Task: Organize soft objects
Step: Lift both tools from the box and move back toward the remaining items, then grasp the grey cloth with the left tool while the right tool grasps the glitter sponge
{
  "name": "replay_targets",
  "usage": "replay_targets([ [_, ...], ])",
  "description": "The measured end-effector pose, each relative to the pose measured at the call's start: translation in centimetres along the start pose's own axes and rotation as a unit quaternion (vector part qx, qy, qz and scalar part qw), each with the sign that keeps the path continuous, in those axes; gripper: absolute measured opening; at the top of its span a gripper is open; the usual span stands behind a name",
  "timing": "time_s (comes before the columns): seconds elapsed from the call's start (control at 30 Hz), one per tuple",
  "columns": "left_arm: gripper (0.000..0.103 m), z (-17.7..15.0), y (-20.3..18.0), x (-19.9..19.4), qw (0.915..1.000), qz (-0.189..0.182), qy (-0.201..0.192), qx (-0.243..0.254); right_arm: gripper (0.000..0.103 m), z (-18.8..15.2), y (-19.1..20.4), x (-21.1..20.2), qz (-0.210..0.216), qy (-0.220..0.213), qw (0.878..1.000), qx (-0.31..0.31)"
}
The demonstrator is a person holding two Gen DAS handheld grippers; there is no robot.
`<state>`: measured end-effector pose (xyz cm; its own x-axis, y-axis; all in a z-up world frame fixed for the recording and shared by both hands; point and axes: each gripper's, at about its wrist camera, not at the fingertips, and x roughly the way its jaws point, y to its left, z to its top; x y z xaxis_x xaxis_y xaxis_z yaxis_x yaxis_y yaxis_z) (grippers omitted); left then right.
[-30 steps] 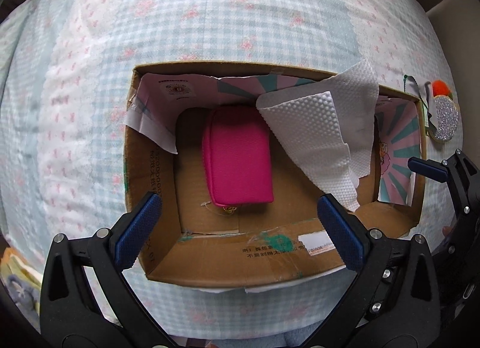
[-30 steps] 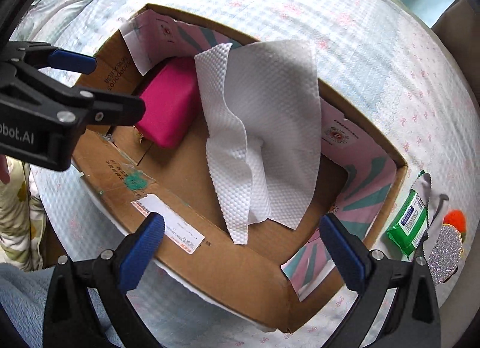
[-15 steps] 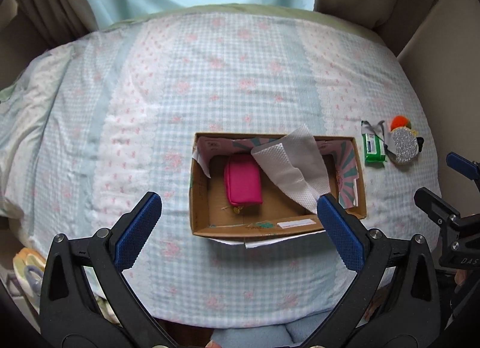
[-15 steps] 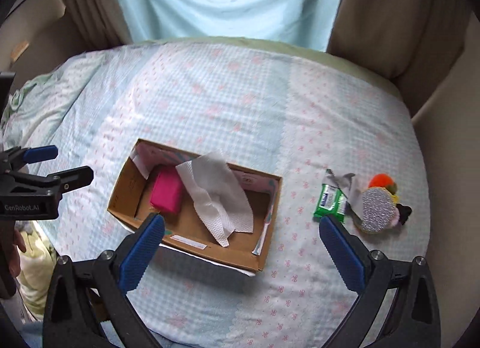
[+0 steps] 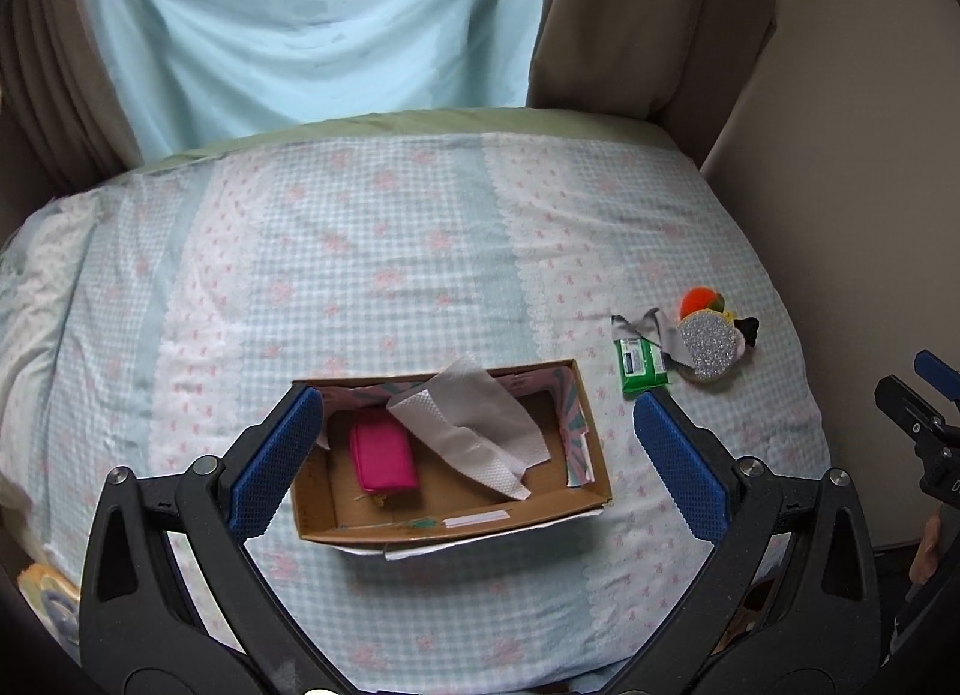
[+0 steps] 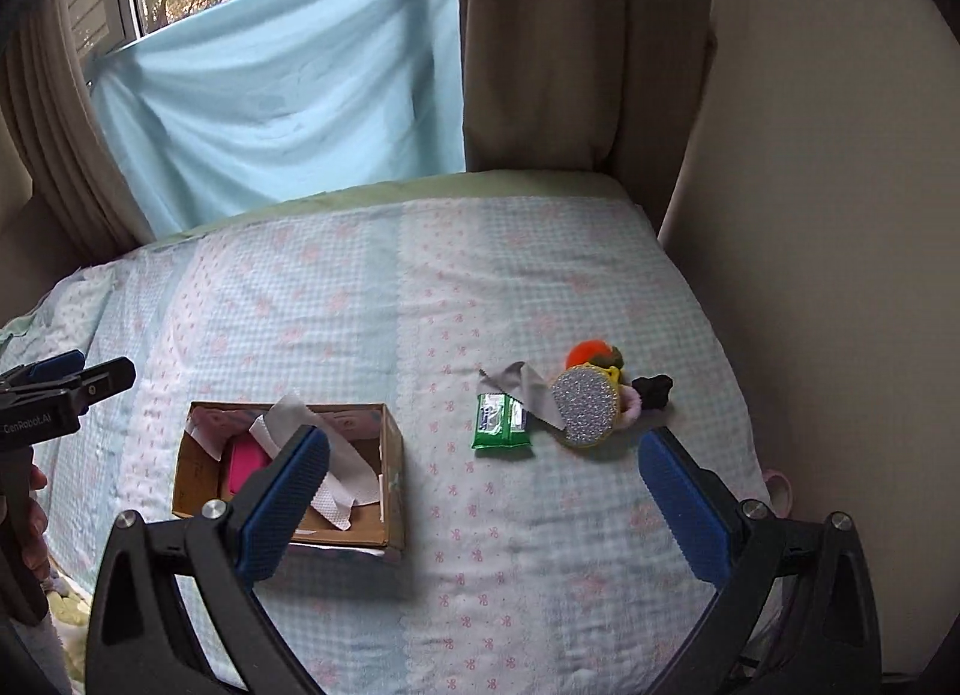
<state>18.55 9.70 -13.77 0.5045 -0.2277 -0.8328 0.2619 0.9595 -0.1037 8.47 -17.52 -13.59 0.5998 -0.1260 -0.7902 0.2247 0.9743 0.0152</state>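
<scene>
An open cardboard box (image 5: 456, 521) sat on a bed covered by a pale blue and white checked quilt with small pink bows (image 5: 384, 251). Inside the box, a bright pink pouch (image 5: 384, 458) lay flat on the floor toward its left side. A white paper towel (image 5: 474, 434) lay crumpled next to the pouch, and its far end rose over the back wall of the box.

To the right of the box, apart from it, a small cluster of items rested on the quilt. A green packet of wipes (image 6: 501, 420) lay nearest the box. Just beside it was a grey scrap of cloth (image 6: 531, 386), partly overlapped by a round silver glitter piece (image 6: 585, 408). An orange pompom (image 6: 585, 353) sat behind the glitter piece, and a small black item (image 6: 653, 389) lay at its right edge.

The left gripper (image 5: 477, 461) hovered above the near side of the box, its blue-padded fingers (image 5: 276, 464) spread wide apart and holding nothing. The right gripper (image 6: 483, 509) hung over the quilt between the box and the cluster, its blue-padded fingers (image 6: 684, 512) also spread wide and empty.

Behind the bed, a light blue sheet (image 6: 282, 83) covered the lower part of a window, with brown curtains (image 6: 540, 41) on either side.
</scene>
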Motion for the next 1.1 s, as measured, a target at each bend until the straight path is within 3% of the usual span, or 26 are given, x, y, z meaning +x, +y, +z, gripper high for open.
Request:
replay_targets([
  [0.27, 0.103, 1.2, -7.6, 1.6, 0.9998, 0.011, -0.002, 0.013, 0.103, 1.0, -9.0, 2.1, 0.018, -0.009, 1.000, 0.006],
  [0.57, 0.103, 3.3, -16.7, 8.0, 0.9992, 0.020, 0.028, 0.020, 0.103, 0.8, -17.5, 9.5, 0.049, 0.039, 0.998, 0.018],
  [0.87, 0.103, 4.7, -22.6, 17.9, 0.9948, -0.009, 0.076, 0.067, 0.102, 0.4, -20.1, 17.5, 0.091, 0.057, 0.994, 0.010],
  [1.1, 0.103, 5.0, -26.0, 29.9, 0.9800, -0.051, 0.128, 0.144, 0.097, -0.6, -20.4, 25.6, 0.126, 0.070, 0.990, 0.004],
])
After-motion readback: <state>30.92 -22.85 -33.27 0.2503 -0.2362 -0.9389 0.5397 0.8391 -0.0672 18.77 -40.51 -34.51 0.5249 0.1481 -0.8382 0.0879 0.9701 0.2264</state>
